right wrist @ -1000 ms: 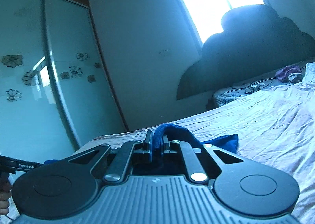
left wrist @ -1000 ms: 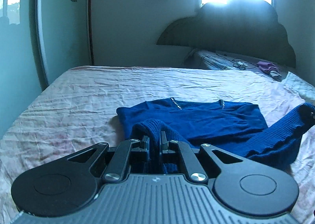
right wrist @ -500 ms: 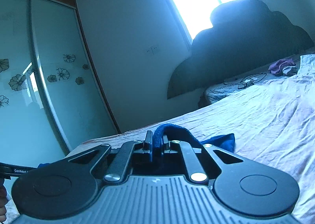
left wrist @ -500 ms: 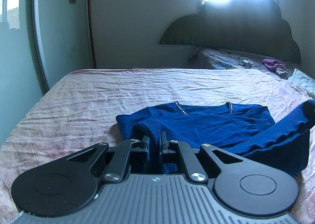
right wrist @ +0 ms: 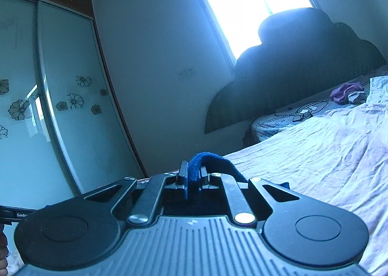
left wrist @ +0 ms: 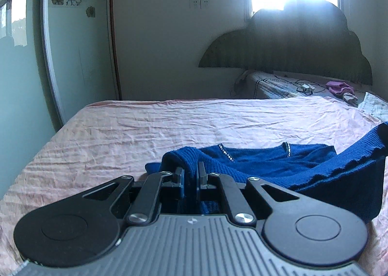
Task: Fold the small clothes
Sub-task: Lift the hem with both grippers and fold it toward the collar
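A dark blue knit sweater (left wrist: 266, 164) lies partly on the pink bed sheet (left wrist: 145, 130), its beaded neckline toward the far side. My left gripper (left wrist: 191, 174) is shut on a ribbed edge of the sweater and holds it just above the sheet. The right part of that edge rises off the bed toward the right frame edge (left wrist: 363, 149). My right gripper (right wrist: 193, 176) is shut on another part of the blue sweater (right wrist: 208, 162), lifted above the bed. Most of the sweater is hidden behind the gripper body in the right wrist view.
A dark scalloped headboard (left wrist: 291, 45) stands at the far end. A quilted pad with cables and a purple cloth (left wrist: 339, 87) lies below it. A sliding wardrobe with flower decals (right wrist: 48, 106) is on the left. A bright window (right wrist: 254, 4) is behind.
Both grippers have moved forward and lower with the sweater edge held. More of the sweater's front part now bunches toward the neckline. Both views tilt up toward the wall.
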`<state>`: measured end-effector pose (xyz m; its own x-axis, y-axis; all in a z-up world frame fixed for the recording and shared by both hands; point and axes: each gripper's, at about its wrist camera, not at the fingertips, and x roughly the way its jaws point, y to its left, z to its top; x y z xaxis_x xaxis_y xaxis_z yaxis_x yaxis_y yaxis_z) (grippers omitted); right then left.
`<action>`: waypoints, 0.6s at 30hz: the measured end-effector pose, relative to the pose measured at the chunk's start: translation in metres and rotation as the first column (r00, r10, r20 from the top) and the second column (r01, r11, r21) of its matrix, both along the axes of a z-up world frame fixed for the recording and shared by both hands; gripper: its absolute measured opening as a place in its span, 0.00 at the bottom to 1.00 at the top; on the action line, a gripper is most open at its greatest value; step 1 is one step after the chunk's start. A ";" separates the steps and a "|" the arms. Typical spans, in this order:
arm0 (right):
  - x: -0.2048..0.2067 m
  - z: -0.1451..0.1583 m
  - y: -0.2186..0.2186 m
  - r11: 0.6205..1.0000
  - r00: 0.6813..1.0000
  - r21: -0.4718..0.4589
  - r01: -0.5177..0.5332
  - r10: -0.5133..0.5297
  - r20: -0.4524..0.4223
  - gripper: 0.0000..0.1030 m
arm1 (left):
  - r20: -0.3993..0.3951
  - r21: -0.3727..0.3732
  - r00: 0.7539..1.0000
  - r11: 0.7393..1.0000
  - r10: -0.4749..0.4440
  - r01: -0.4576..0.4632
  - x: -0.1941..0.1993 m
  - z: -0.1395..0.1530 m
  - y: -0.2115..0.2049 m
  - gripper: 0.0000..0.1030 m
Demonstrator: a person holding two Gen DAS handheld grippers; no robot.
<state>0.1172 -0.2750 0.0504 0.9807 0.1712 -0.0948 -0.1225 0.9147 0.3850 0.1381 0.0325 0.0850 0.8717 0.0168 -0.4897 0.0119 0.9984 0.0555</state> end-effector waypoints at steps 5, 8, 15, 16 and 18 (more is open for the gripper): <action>0.013 0.001 -0.002 1.000 1.000 0.002 0.008 -0.008 0.001 0.07 | 0.041 0.023 0.999 1.000 0.002 -0.003 0.013 0.003 -0.004 0.09; 0.026 0.002 -0.003 1.000 1.000 0.014 0.005 -0.005 -0.006 0.07 | 0.038 0.026 0.999 1.000 0.007 -0.008 0.026 0.001 -0.003 0.09; 0.061 0.000 -0.002 1.000 1.000 0.030 0.004 -0.003 -0.031 0.07 | 0.015 0.061 1.000 0.998 0.014 -0.015 0.066 -0.010 -0.009 0.10; 0.067 -0.001 -0.001 1.000 0.999 0.023 0.006 -0.005 -0.035 0.07 | 0.009 0.068 1.000 0.998 0.014 -0.015 0.073 -0.013 -0.010 0.09; 0.077 -0.004 0.001 1.000 0.999 0.010 0.007 -0.006 -0.044 0.07 | -0.006 0.078 1.000 0.997 0.019 -0.019 0.086 -0.019 -0.012 0.10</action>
<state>0.1945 -0.2736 0.0468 0.9767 0.1658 -0.1365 -0.0989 0.9115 0.3992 0.2243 0.0204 0.0659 0.8677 0.0717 -0.4919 -0.0063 0.9911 0.1333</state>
